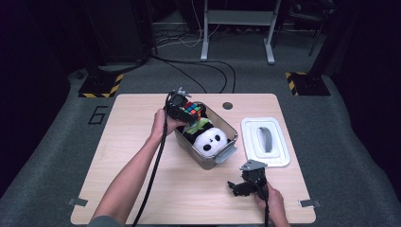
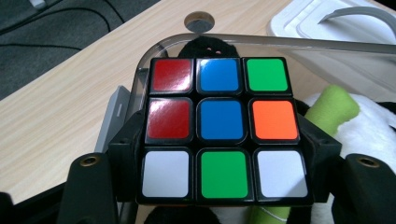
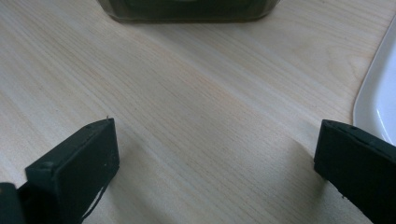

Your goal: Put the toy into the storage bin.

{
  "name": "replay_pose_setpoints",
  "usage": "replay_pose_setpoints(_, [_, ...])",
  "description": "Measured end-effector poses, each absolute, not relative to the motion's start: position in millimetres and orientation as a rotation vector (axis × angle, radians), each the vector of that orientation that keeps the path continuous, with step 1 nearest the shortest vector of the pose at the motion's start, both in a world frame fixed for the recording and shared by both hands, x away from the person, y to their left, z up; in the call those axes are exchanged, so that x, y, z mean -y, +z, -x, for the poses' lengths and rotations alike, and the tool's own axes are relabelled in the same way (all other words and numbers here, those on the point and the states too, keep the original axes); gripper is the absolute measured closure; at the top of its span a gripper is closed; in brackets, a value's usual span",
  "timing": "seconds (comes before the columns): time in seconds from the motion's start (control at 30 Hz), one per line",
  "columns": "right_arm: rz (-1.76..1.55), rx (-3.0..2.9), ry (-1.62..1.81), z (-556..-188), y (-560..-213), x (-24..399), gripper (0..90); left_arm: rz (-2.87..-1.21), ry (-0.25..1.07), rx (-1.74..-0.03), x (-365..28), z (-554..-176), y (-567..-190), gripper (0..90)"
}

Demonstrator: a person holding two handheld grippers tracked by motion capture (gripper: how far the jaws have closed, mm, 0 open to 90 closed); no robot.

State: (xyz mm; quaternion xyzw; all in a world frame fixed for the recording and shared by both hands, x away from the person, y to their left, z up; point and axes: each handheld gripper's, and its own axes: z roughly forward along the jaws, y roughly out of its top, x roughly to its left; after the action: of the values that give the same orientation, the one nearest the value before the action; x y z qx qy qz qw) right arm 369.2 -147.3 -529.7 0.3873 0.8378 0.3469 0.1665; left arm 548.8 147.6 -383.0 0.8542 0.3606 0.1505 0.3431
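Left claw (image 1: 185,110) clamps the cube (image 2: 223,132) over the bin (image 1: 226,129); lower beside the panda (image 1: 209,140) before releasing. Right claw (image 3: 217,163) wide open, empty.

Right gripper view. The right gripper (image 3: 217,154) looks along its two black jaws, which rise from the bottom corners, one at 7 o'clock, the other at 4 o'clock. They stand wide apart with nothing between them except bare surface (image 3: 196,107). Surface is pale wood, with the grain running diagonally from 10 o'clock toward 4 o'clock. Each jaw casts a soft shadow on the wood beside it. At 12 o'clock, the dark, rounded lower edge of a container (image 3: 187,11) is cut off by the frame top. At 3 o'clock, the curved rim of a white lid (image 3: 379,100) lies flat on the surface, just above the right-hand jaw.
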Motion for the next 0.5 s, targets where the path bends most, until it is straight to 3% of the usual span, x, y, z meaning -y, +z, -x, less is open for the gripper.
replay_pose_setpoints(0.23, [-1.108,-2.385,0.988,-369,-530,147,0.0,-2.195,0.463,-0.926,-152,-542,-371,27.5])
replay_pose_setpoints(0.33, [-1.108,-2.385,0.988,-369,-530,147,0.0,-2.202,0.511,-0.919,-153,-539,-367,32.0])
replay_pose_setpoints(0.4, [-1.102,-2.385,0.987,-369,-530,147,0.0,-2.214,0.504,-0.902,-153,-538,-367,41.2])
replay_pose_setpoints(0.5, [-1.103,-2.386,0.987,-369,-530,147,0.0,-2.248,0.564,-0.884,-147,-538,-371,42.8])
